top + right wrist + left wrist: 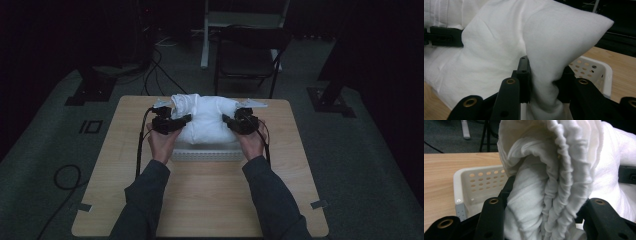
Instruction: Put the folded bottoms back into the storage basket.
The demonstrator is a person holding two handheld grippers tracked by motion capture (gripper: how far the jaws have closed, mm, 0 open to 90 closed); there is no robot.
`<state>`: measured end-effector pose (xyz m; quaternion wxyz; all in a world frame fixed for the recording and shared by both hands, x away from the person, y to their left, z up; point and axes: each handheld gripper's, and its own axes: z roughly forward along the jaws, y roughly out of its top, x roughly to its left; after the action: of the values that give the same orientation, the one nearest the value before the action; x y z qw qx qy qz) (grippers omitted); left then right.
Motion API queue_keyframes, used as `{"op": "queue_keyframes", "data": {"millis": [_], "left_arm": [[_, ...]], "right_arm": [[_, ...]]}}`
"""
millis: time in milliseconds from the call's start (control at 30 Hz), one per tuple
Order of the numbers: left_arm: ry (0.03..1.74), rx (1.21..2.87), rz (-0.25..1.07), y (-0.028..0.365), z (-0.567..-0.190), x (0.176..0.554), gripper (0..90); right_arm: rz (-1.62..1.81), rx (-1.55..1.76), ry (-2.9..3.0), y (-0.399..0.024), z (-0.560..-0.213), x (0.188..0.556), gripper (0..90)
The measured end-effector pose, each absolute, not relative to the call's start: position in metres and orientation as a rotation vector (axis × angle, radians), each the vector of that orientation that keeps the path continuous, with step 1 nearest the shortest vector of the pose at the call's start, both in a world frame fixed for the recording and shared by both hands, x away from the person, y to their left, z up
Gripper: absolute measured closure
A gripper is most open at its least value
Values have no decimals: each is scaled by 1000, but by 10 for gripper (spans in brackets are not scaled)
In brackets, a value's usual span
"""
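2 grippers grip 1 white pillow from opposite ends. The left gripper pinches the bunched, gathered fabric at its end; the right gripper is clamped on a fold at the other end. Between them the pillow hangs over a white perforated basket on the wooden table.

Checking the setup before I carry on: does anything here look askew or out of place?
The white cloth bundle bulges well above the white perforated basket, far too bulky to sit inside. The left gripper and right gripper each pinch one end. Nothing looks spilled or damaged.
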<state>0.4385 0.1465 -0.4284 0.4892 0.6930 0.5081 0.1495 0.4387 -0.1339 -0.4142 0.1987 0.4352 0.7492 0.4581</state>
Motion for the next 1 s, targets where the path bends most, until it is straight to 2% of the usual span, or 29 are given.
{"op": "queue_keyframes", "data": {"millis": [1000], "left_arm": [[1309,1726,341,143,-449,454,531]], "right_arm": [[1202,1263,2132,-127,-434,452,708]]}}
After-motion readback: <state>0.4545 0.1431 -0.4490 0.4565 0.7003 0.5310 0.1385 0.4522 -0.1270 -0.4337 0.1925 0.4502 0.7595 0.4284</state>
